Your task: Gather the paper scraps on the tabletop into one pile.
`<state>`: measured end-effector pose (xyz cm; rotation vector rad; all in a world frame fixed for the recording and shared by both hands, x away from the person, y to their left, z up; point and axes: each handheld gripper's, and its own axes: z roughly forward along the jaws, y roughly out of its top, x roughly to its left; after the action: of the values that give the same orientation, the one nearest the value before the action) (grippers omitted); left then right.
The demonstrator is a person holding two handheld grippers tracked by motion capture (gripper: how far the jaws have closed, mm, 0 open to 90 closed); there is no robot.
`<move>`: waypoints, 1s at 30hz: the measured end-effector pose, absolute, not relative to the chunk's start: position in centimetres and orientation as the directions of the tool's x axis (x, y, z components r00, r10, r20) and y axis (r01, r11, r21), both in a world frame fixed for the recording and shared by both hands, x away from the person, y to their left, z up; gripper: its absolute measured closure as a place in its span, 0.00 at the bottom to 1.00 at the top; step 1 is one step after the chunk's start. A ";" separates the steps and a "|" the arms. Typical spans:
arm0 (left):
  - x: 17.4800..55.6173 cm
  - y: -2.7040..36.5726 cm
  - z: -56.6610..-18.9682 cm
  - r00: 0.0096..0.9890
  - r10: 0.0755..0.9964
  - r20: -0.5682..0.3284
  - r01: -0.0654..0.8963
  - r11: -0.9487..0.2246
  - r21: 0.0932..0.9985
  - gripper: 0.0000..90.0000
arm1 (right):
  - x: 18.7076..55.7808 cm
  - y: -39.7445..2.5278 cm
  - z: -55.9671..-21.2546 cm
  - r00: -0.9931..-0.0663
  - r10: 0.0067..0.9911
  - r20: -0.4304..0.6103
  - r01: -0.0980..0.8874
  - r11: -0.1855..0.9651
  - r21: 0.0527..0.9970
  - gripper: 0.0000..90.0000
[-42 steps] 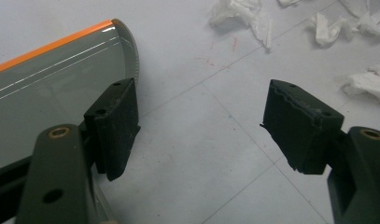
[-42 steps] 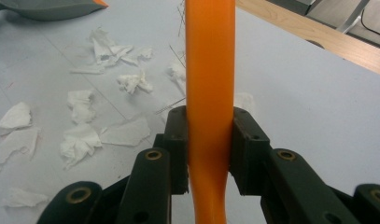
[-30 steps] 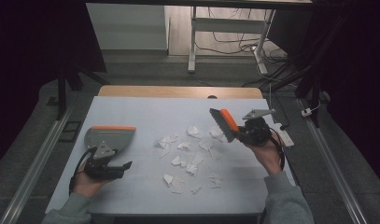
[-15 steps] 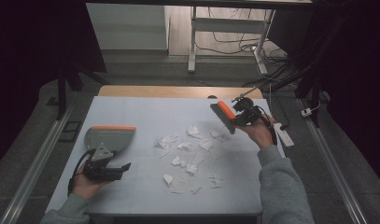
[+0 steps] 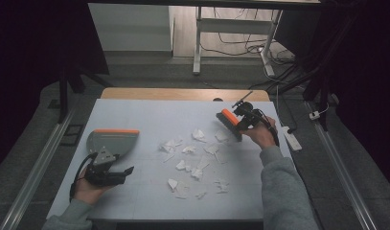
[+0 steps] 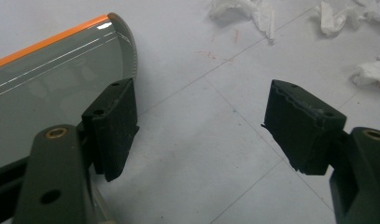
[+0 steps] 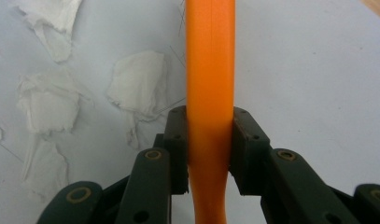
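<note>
A person seated at a pale grey table [image 5: 135, 115] works two hand-held grippers among scattered scraps of torn white paper [image 5: 192, 158]. The right gripper [image 5: 241, 117], held over the far right part of the table, has its jaws closed on the orange handle of a small brush [image 5: 228, 122]; in the right gripper view the orange handle [image 7: 210, 93] runs straight up between the two black pads [image 7: 247, 149], which press against it from either side. The brush's dark bristle side faces down toward the table just beside the farthest paper scraps, and thin bristles show against the surface near one torn piece [image 7: 134, 88].

The left gripper [image 5: 111, 173] rests low over the near left part of the table, its jaws spread wide and holding nothing. A grey dustpan [image 5: 111, 143] with an orange strip along its far edge lies flat on the table just beyond it. In the left gripper view the dustpan [image 6: 47, 88] sits beside and behind the left-hand pad [image 6: 110, 126], outside the gap, while bare table shows between the two pads; whether that pad touches the dustpan cannot be told.

The paper scraps lie in a loose patch across the middle of the table, between the dustpan and the brush. No brand, label or readable writing is visible on any item.
</note>
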<state>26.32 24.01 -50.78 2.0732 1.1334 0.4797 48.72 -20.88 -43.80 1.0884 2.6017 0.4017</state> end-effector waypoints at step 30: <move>26.0 23.9 -50.9 0.556 0.831 -0.009 0.581 -0.380 0.720 0.31 | 40.6 -15.8 -41.9 -0.860 0.482 -0.169 0.356 0.803 0.478 0.78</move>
<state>26.03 23.88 -50.91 2.1038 1.1296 0.4683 40.64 -15.82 -41.92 0.6437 2.7082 0.6370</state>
